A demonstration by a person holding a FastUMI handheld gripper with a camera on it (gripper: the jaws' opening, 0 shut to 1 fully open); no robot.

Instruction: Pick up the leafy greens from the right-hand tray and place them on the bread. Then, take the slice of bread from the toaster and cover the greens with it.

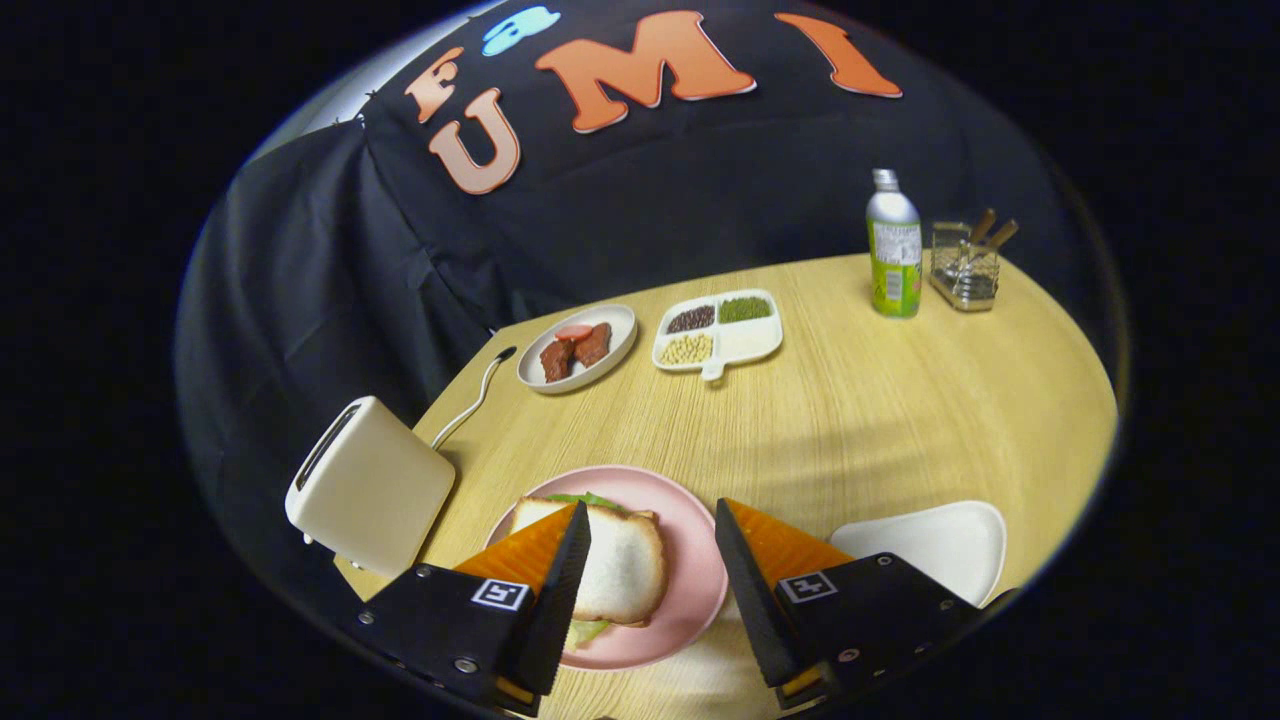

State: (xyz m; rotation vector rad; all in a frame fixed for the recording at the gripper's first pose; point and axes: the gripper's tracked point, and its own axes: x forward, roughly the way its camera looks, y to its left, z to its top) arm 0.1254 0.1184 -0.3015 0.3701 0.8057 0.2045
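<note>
Top bread: a white, brown-crusted slice of bread point(620, 570) is lying flat on the round pink plate point(690, 560), covering the stack beneath it.
Greens: thin edges of leafy green lettuce point(588, 498) are peeking out from under the slice, at its far edge and at its near corner by the left finger.
Gripper: the two-finger gripper point(652, 530) is hovering over the pink plate with its fingers spread wide, holding nothing; the left finger is overlapping the slice's left part and the right finger is standing clear of the bread, over the plate's right rim.
Toaster: a cream boxy toaster point(368, 485) is sitting just left of the pink plate, its white cable trailing away across the light wooden table point(900, 420).
Right tray: a plain white rounded tray point(935, 545) is lying just right of the pink plate, showing a bare surface.
Oval dish: beyond the pink plate, a white oval dish point(578, 347) is carrying reddish-brown meat pieces and a red slice.
Divided dish: just right of it, a white compartment dish point(718, 329) is holding dark beans, green beans and pale yellow beans in three sections, the fourth showing white.
Far from the pink plate: a green-labelled bottle with a silver top point(893, 246) is standing upright beside a metal wire caddy point(964, 265) with brown-handled utensils in it.
</note>
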